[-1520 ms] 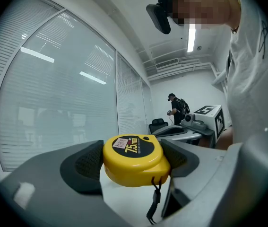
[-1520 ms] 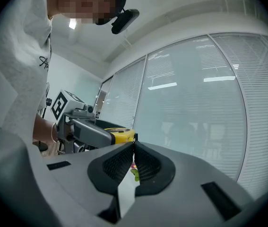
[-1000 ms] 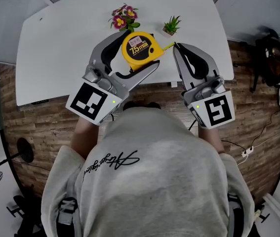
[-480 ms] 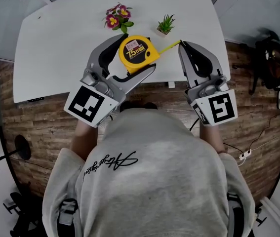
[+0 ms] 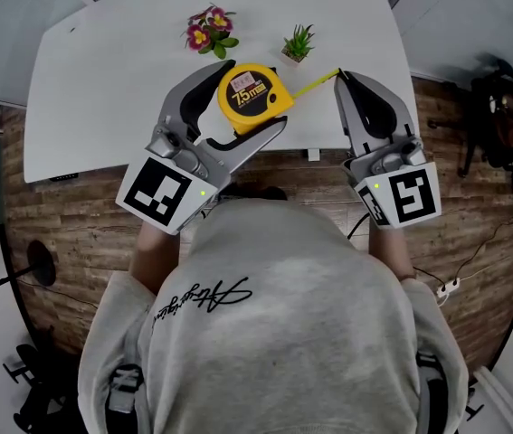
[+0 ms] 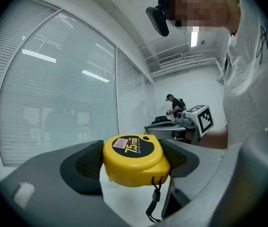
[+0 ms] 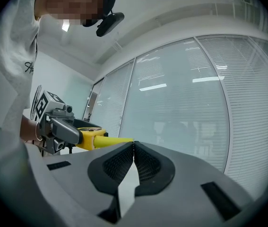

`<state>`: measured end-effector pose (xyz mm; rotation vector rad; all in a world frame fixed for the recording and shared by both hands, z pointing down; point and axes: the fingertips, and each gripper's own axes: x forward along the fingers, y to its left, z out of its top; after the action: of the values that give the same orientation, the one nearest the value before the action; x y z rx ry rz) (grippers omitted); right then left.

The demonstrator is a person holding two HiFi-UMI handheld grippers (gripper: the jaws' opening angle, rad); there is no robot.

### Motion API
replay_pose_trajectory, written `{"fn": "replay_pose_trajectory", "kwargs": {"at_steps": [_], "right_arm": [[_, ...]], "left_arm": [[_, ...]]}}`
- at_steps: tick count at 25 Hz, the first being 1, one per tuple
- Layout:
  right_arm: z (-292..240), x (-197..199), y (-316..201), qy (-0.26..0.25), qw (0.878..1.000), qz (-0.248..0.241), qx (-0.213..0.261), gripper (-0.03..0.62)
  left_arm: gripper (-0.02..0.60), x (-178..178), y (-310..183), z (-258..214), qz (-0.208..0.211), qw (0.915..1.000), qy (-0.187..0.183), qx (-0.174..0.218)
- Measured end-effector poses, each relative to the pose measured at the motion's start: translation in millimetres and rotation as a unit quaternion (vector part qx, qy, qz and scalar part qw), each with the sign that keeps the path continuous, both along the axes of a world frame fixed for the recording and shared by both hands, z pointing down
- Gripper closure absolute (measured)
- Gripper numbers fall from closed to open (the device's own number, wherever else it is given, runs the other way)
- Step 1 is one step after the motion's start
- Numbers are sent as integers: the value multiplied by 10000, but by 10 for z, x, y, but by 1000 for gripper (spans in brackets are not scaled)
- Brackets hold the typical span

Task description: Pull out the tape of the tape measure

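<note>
Yellow tape measure (image 5: 248, 96) in left gripper (image 5: 252, 95), right gripper (image 5: 340, 73) hiding tip

The yellow tape measure (image 5: 250, 98), black-faced and marked 7.5 m, sits clamped flat between the left gripper's (image 5: 254, 94) jaws, its yellow tape (image 5: 315, 82) drawn a short way out to the right gripper's (image 5: 340, 74) closed jaw tips.

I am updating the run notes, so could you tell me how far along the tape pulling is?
Done: the left gripper clamps the yellow tape measure, and the right gripper is shut on the tip of the tape. In hand: a short stretch of it spans between them above the white table. Left: drawing out more tape, since little is out yet.
</note>
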<state>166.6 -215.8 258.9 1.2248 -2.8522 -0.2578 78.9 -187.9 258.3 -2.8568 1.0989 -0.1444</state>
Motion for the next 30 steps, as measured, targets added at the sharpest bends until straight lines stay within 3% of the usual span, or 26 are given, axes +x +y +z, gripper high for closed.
{"fn": "replay_pose_trajectory", "kwargs": {"at_steps": [18,30], "right_arm": [[-49,34,-111,-56,10000,0,68,585],[-115,-241,-241,-85,9996,252,55,586]], "left_arm": [[209,-67,-9,-26,-129,9999,-98,33],[209,-458,-93,-87,-34,9999,-157,-34]]}}
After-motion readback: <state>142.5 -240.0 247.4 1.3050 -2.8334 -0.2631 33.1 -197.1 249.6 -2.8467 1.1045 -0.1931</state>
